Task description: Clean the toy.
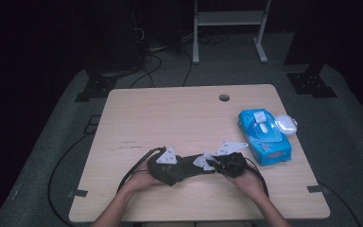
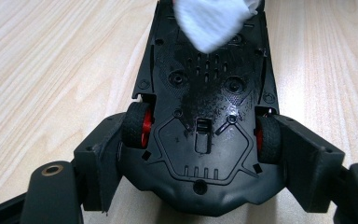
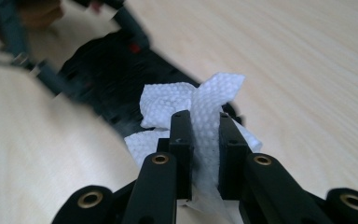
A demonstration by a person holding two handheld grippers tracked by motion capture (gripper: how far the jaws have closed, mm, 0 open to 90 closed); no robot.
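- Nearest the high camera, two bare forearms come in from the bottom edge, each hand gripping a black claw at the near side of the pale wooden table point(image 1: 184, 113).
- Left gripper point(image 1: 166, 163) has its jaws clamped on a black toy car point(image 1: 184, 168); in the left gripper view the car point(image 2: 205, 116) lies belly up, with each jaw pressed against a black wheel with a red hub, one on either side of the chassis.
- On the car's underside there is a glossy, wet-looking patch around the middle vents, though that could be glare.
- Right gripper point(image 1: 217, 163) is pinched nearly closed on a white wipe point(image 1: 203, 161); in the right gripper view the dimpled wipe point(image 3: 205, 116) is squeezed between the two jaws and bunches out above and beside them.
- From the left gripper view, the wipe point(image 2: 212, 21) rests against the far end of the car's underside.
- Behind the wipe in the right gripper view the car point(image 3: 107, 79) is dark and blurred, so its details are hard to make out.
- Farther right on the table, well apart from the car, lies a blue pack of wipes point(image 1: 263, 136) with a white flap, and a small white case point(image 1: 286, 124) touches its far right corner.
- Near the far edge of the table is a round cable hole point(image 1: 224, 98).
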